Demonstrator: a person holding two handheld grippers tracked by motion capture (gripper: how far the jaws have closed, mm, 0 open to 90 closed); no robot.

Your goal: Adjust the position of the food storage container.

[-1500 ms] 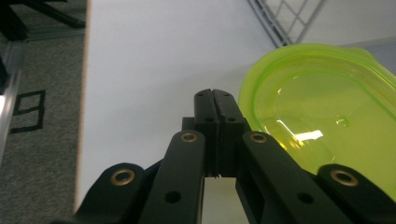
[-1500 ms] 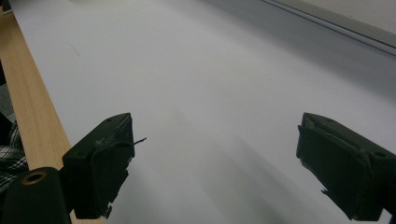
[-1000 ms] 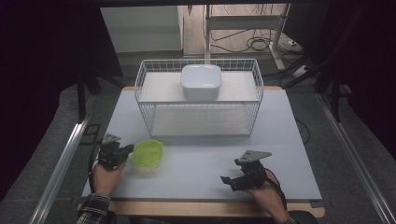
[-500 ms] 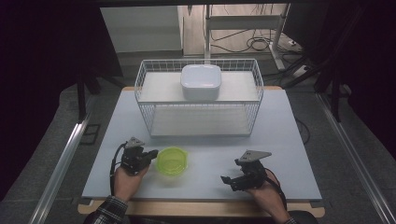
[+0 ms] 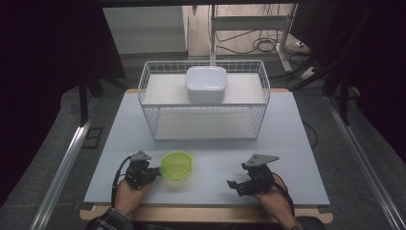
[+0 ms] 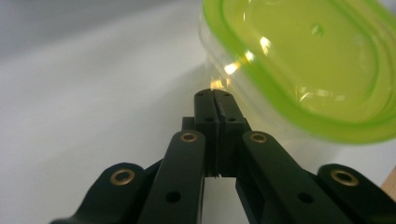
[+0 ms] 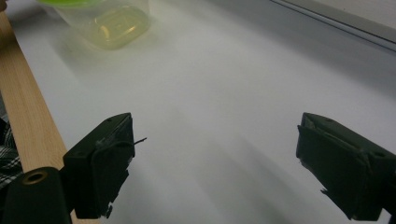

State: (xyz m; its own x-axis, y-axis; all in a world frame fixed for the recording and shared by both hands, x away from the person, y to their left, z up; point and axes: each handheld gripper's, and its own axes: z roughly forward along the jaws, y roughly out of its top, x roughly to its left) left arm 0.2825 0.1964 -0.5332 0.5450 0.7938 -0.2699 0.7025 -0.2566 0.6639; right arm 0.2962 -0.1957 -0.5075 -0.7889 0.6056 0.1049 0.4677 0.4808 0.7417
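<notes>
A clear plastic container with a lime-green lid (image 5: 176,166) (image 6: 303,60) stands on the white table near the front left. My left gripper (image 5: 155,173) (image 6: 215,95) is at the container's left side. Its jaws are shut flat together, and their tips rest against the clear wall just under the lid's rim, with nothing between them. My right gripper (image 5: 233,186) (image 7: 212,140) rests low on the table at the front right. It points left toward the container (image 7: 105,21), its jaws wide open and empty.
A white wire basket (image 5: 206,125) stands at the back middle of the table (image 5: 287,143). A white lidded box (image 5: 206,84) rests on top of it. The table's wooden front edge (image 7: 23,93) runs close beside my right gripper.
My left gripper has moved rightward along the table's front, and the green-lidded container has moved right with it. The right gripper has stayed where it was.
</notes>
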